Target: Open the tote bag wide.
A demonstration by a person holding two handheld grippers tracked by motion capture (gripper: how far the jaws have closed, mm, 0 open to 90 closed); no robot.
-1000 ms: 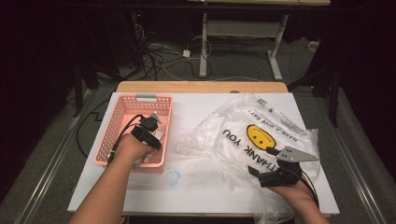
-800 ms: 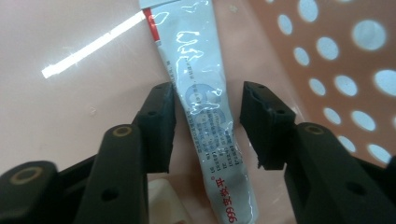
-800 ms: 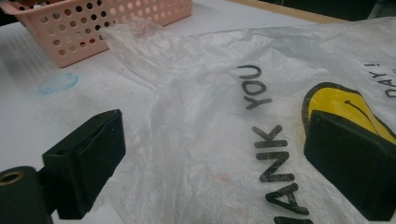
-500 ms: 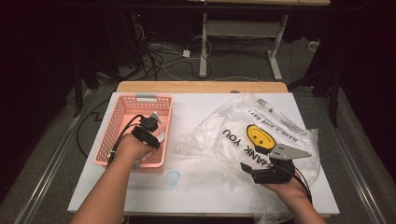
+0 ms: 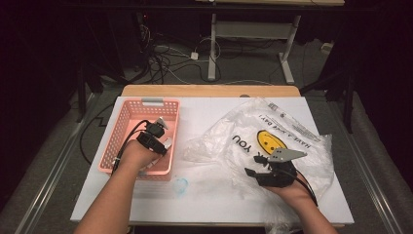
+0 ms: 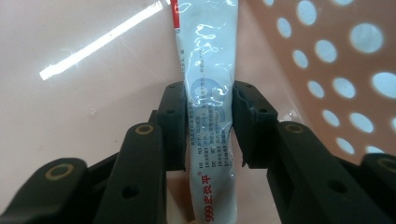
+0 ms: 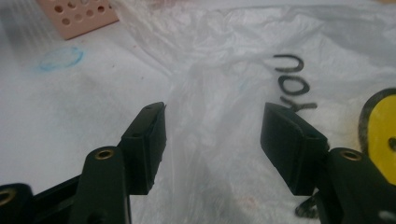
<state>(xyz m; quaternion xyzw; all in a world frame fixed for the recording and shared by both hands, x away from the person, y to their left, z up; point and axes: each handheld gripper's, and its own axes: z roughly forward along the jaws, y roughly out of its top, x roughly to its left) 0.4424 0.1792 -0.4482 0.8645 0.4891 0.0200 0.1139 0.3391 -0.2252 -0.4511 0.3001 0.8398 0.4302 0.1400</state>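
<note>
Faint blue ring mark, perhaps ink, on white table.

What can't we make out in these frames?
- Tube in the left gripper: both ends cut off by the left gripper view's edges; small print unreadable.
- Basket contents, high view: covered by the hand and gripper.
- Right gripper: jaws have just been closing around a fold of the plastic bag; contact with the film too blurred to judge.

The tube reads "999"; the plastic bag reads "YOU", also "HAVE A NICE DAY!".
</note>
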